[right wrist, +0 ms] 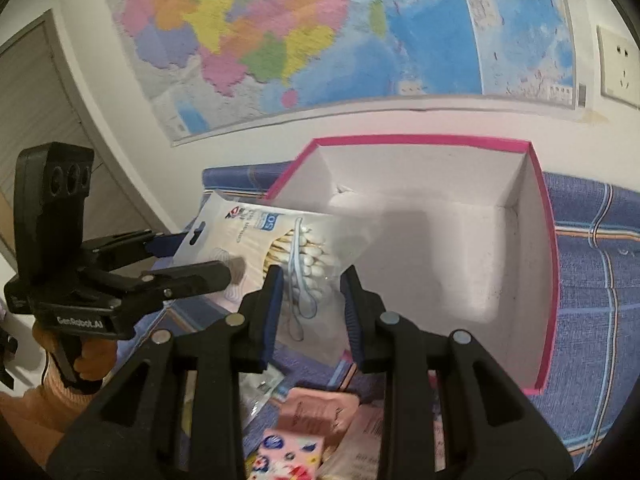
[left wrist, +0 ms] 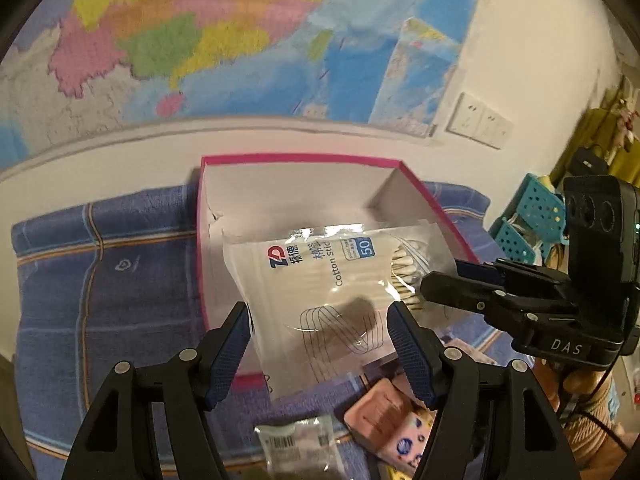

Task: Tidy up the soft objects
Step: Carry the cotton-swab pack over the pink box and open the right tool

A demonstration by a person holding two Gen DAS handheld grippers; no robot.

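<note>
Both tongs pinch the swab bag (left wrist: 320,280): left tongs (left wrist: 320,354) on its plain end, right tongs (right wrist: 310,312) on the swab end. Box (right wrist: 548,280) lies open just ahead, below the bag.

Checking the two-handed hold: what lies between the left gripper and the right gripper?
The cotton swab bag spans them, left gripper on its header end, right gripper on the swab end; clearest in the left wrist view.

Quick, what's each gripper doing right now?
Left gripper: shut on the swab bag, at its hanger end.
Right gripper: shut on the same swab bag, at its swab end.
</note>
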